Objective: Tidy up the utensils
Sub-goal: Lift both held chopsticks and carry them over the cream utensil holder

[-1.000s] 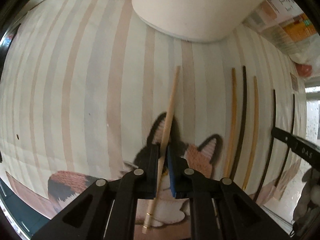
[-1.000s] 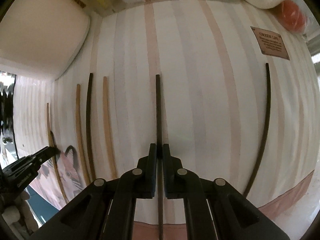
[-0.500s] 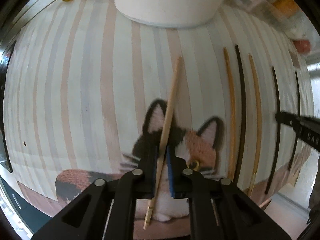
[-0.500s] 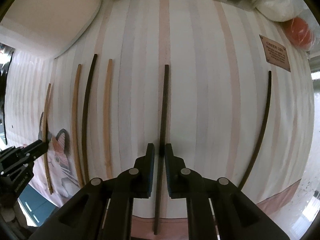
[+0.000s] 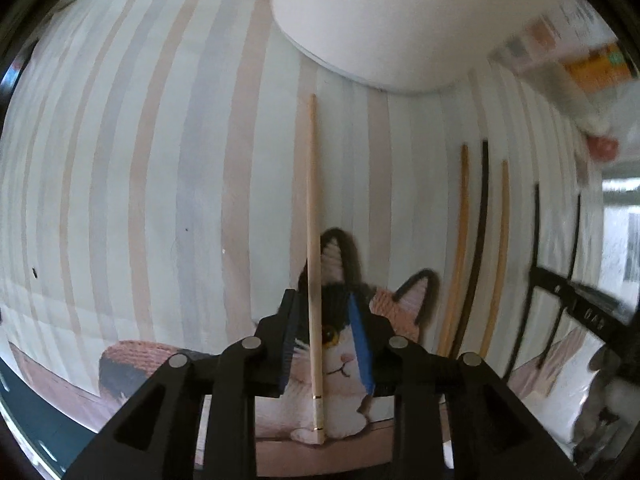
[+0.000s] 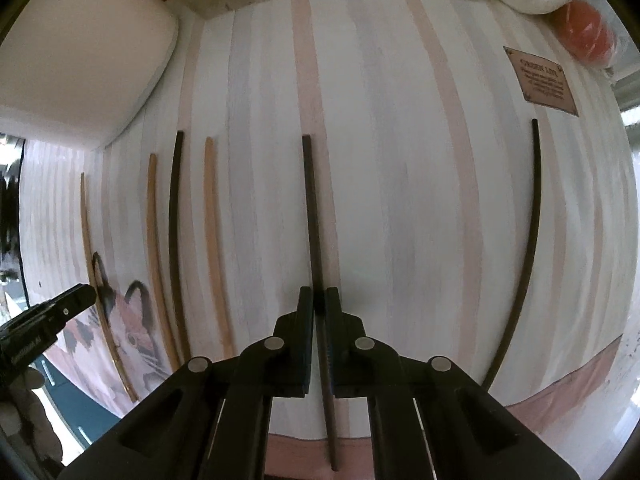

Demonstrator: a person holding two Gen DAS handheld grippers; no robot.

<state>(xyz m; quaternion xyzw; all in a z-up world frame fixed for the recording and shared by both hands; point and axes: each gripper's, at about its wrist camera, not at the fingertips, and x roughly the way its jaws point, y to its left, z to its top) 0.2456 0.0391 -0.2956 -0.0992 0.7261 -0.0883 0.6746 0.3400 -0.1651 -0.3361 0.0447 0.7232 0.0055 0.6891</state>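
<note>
- My left gripper (image 5: 326, 320) points down at the striped mat (image 5: 160, 160); its jaws are opening, with the pale chopstick (image 5: 314, 240) lying between them, clear of both pads, across the cat picture (image 5: 344, 344).
- My right gripper (image 6: 320, 312) is clamped on a dark chopstick (image 6: 310, 208), straight along the mat.
- Between my two grippers lie three more chopsticks (image 6: 176, 240), side by side.
- Another dark one (image 6: 528, 240) lies well apart, to the right.
- A white box (image 5: 400, 20) sits at the mat's far edge.
</note>
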